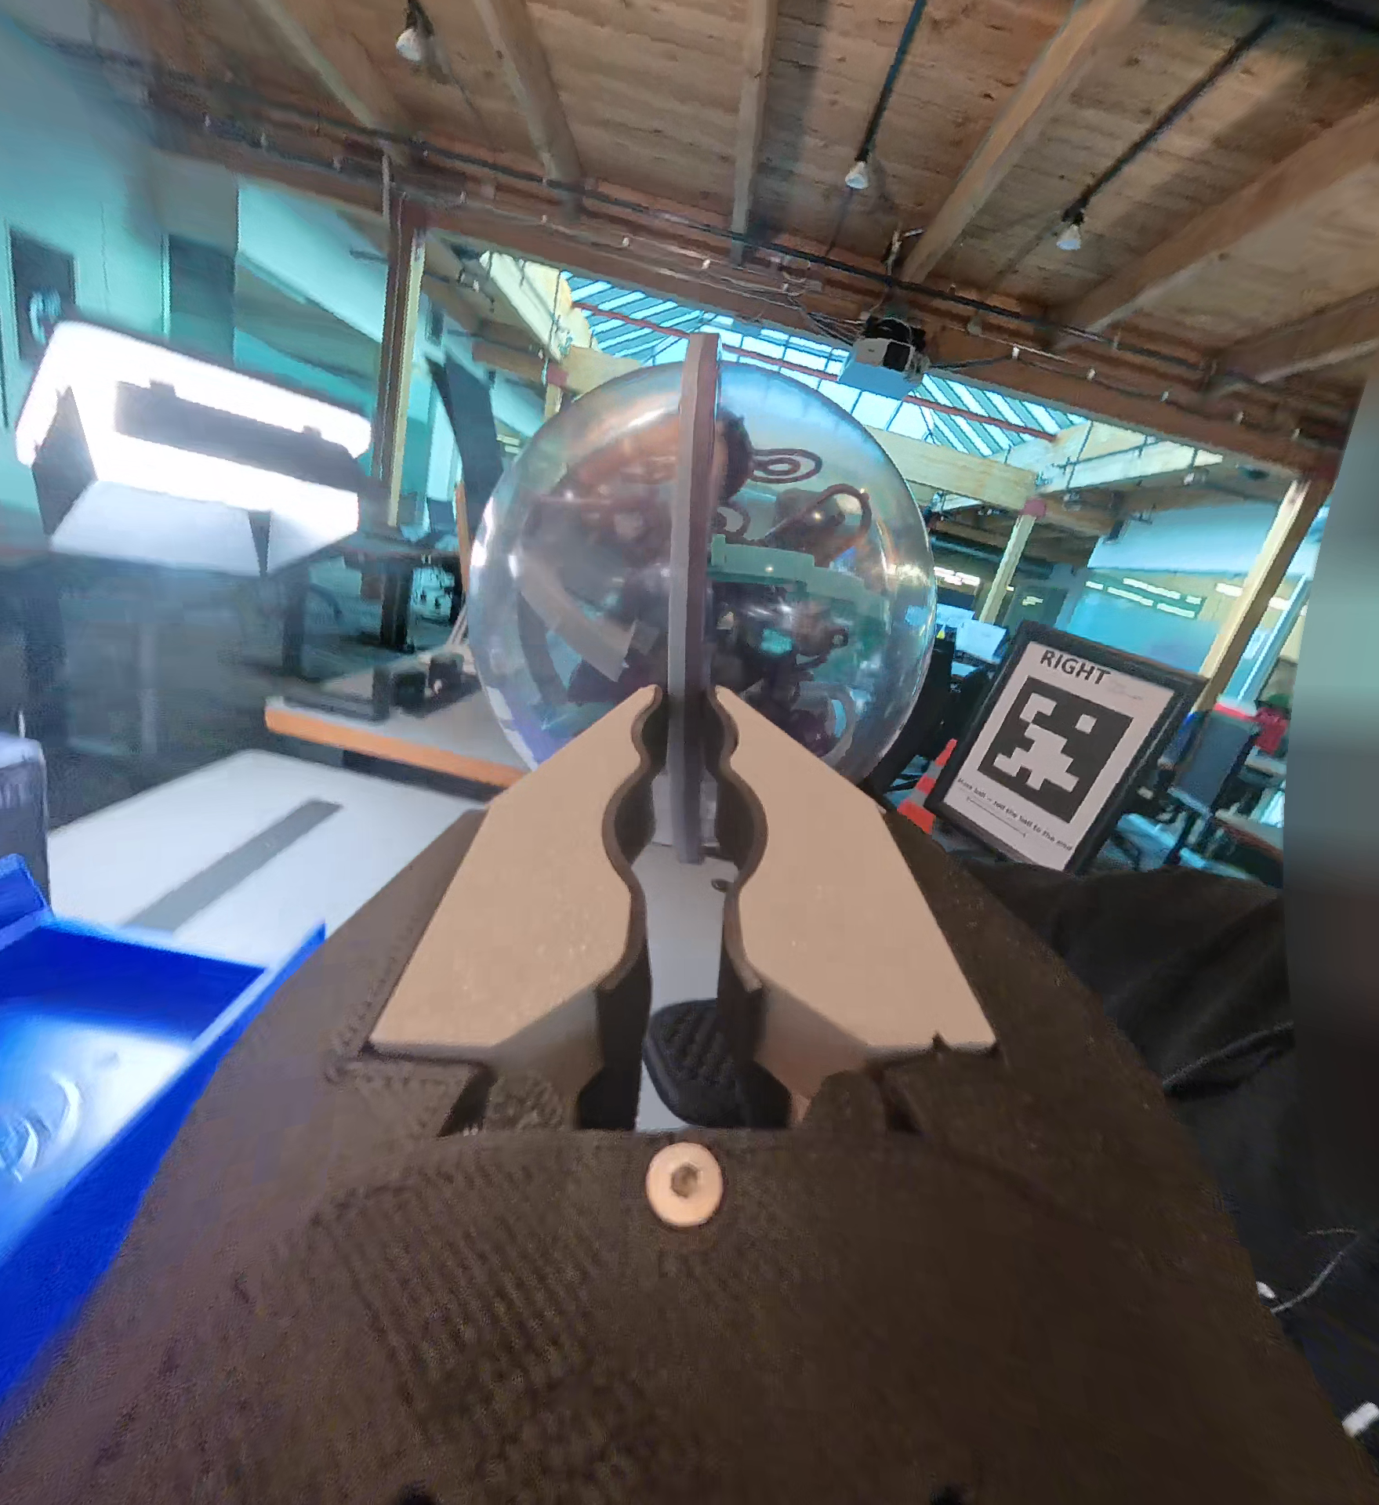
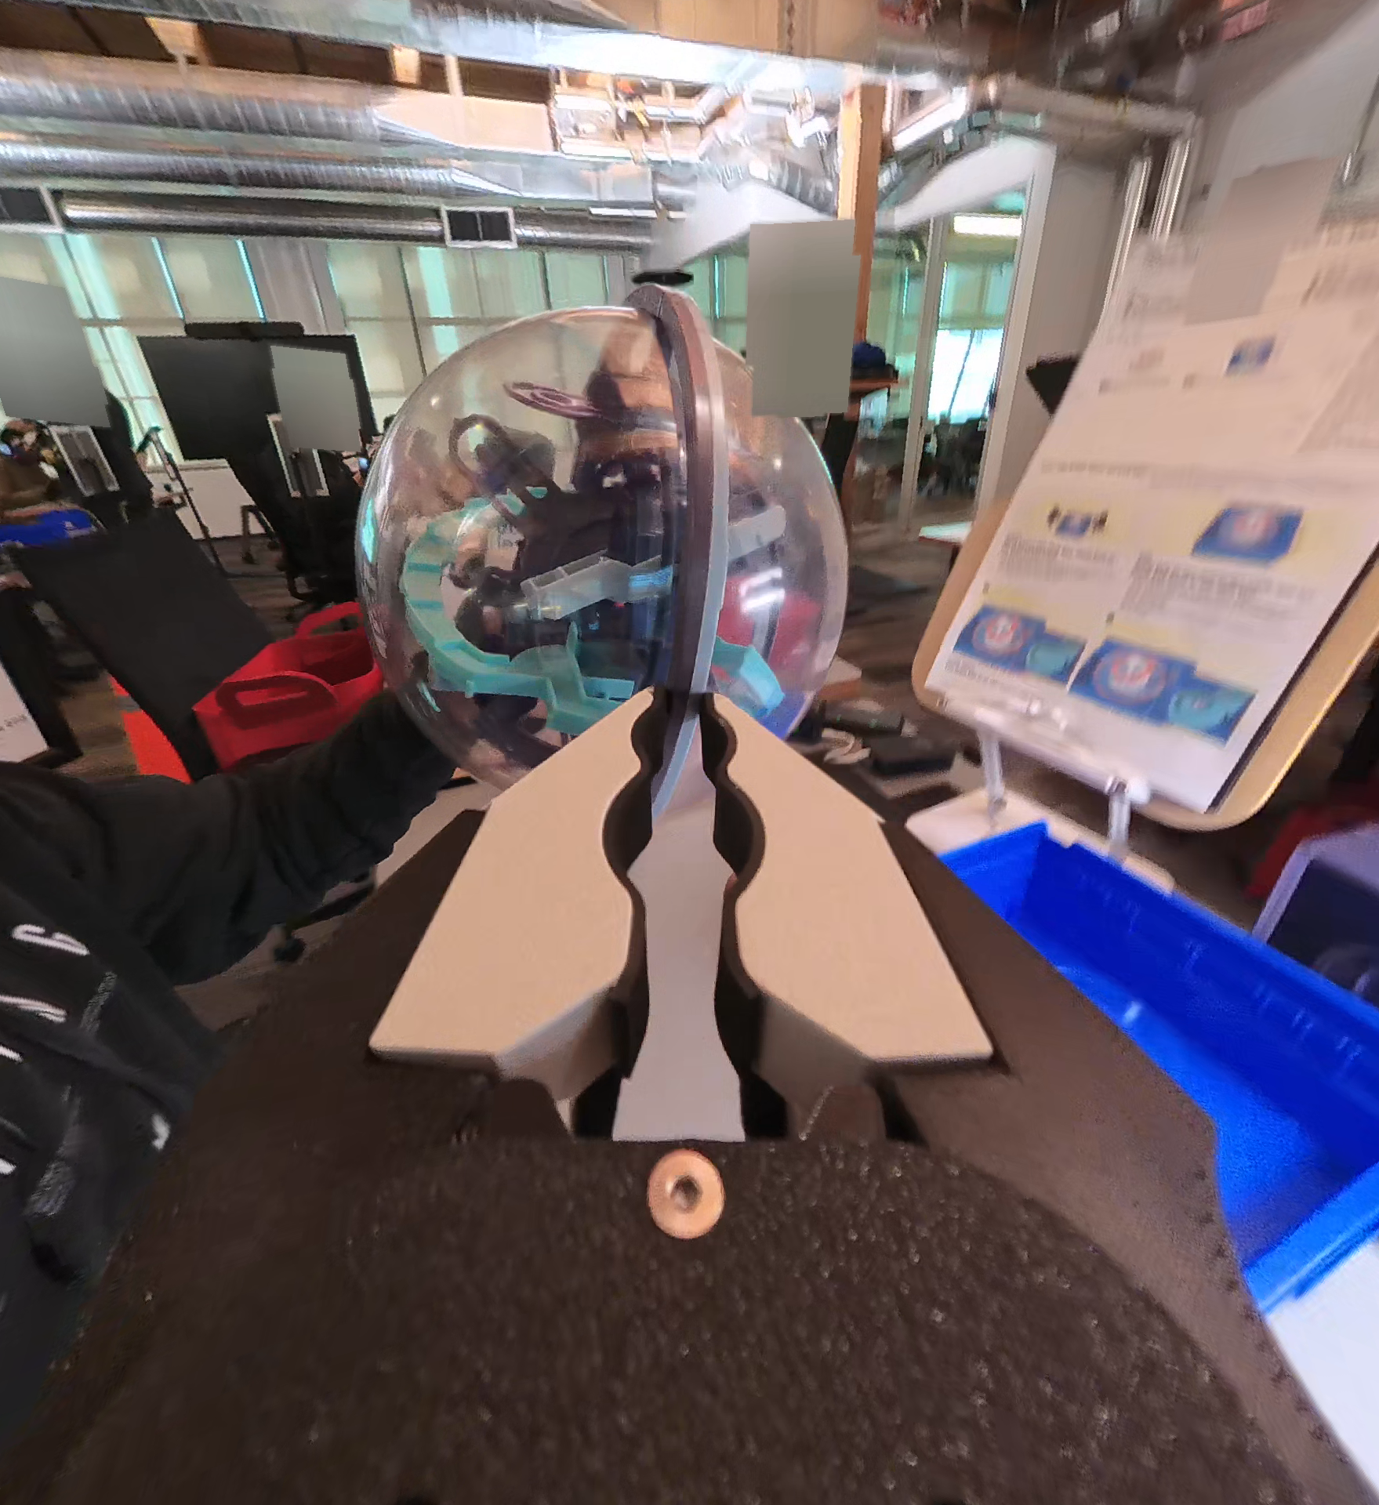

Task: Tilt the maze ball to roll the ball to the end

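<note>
Both grippers clamp the grey seam ring of the clear maze ball (image 1: 792,570), held aloft: left gripper (image 1: 687,702) and right gripper (image 2: 682,702) nearly closed on it. Close below lie a blue bin (image 2: 1207,1002), a tilted instruction board (image 2: 1191,570) and a framed marker sign (image 1: 1065,753).

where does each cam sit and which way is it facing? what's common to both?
Left wrist view: behind the left gripper, looking along its fingers, tilted up toward the ceiling; fingers shut on the maze ball rim.
Right wrist view: behind the right gripper, facing the windows; fingers grip the maze ball rim; a dark sleeve shows.
Shared: maze ball, blue bin.
</note>
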Demonstrator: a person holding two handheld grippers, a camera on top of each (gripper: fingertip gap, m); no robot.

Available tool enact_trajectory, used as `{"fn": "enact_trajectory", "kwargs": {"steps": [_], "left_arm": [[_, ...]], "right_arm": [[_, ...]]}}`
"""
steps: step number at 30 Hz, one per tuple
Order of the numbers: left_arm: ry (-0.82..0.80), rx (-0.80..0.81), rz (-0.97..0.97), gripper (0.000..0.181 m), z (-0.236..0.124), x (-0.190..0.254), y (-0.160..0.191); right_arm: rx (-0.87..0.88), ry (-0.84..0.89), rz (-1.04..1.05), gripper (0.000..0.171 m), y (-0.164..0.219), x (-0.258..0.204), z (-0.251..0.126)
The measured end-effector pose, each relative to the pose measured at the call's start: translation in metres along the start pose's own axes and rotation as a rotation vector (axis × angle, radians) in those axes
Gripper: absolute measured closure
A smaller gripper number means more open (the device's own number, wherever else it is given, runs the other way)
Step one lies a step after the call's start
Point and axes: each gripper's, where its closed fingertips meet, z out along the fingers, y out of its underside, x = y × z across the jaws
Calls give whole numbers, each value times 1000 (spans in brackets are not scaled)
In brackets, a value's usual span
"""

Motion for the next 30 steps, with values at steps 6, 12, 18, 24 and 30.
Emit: {"fn": "enact_trajectory", "kwargs": {"steps": [6, 12, 18, 24, 30], "left_arm": [[-104, -97, -321, 175, -24, -48, 103], [-155, -198, -661, 176, -55, -64, 226], [-166, -233, -810, 176, -68, -59, 277], [-200, -299, -781, 175, -68, -60, 292], [-195, -366, -656, 143, -67, -58, 284]], "right_arm": [[-144, 18, 362, 166, 122, 21, -7], [-243, 25, 697, 166, 243, 13, -26], [-324, 12, 853, 166, 299, -3, -39], [-326, 20, 904, 166, 312, 4, -43], [-308, -3, 945, 166, 316, 9, -44]]}}
